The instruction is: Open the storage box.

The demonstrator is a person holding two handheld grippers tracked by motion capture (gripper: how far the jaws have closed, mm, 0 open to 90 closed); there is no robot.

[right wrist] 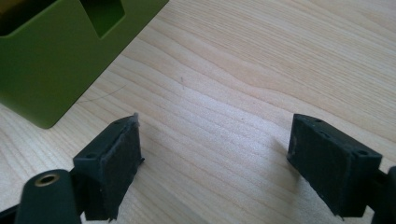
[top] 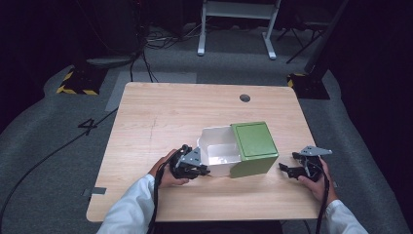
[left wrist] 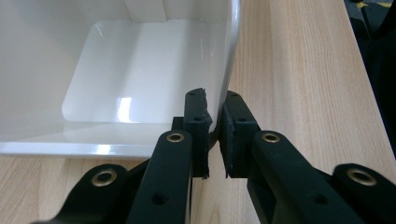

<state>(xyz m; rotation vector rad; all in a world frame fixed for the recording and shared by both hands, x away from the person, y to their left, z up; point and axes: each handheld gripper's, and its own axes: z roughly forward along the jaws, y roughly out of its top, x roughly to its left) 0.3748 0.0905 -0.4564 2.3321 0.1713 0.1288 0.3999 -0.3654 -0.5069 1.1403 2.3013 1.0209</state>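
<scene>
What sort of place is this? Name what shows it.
Probably a lab or studio set up for recording: a light wooden table on grey carpet, black cables trailing over the floor, yellow-and-black hazard-striped stand bases, and dark surroundings behind.

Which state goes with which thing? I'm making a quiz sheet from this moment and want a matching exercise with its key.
Things:
1. left claw
2. right claw
3. green box
4. white drawer

States:
A. pulled partly out, nothing inside
B. open over bare wood
C. clamped on a thin white wall
D. stands on the table, top closed

Pairs: 1-C, 2-B, 3-D, 4-A
</scene>
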